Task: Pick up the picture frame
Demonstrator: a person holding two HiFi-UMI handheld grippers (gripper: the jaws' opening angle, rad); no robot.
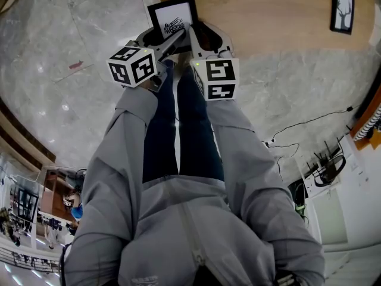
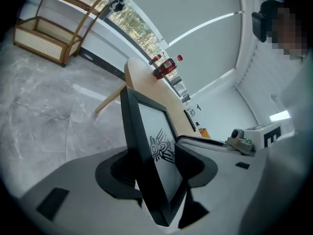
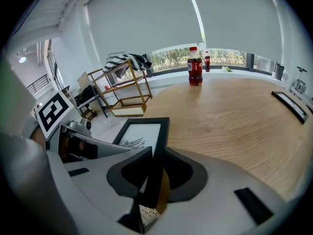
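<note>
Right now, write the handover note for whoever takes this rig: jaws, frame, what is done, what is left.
Left gripper: jaws open, with the picture frame standing between them, not gripped.
Right gripper: jaws shut on the frame's edge.
Frame: at the near edge of the wooden table; only the right gripper grips it.
Done: frame grasped.
Left: lift it clear. Whether it is already off the table cannot be told.
</note>
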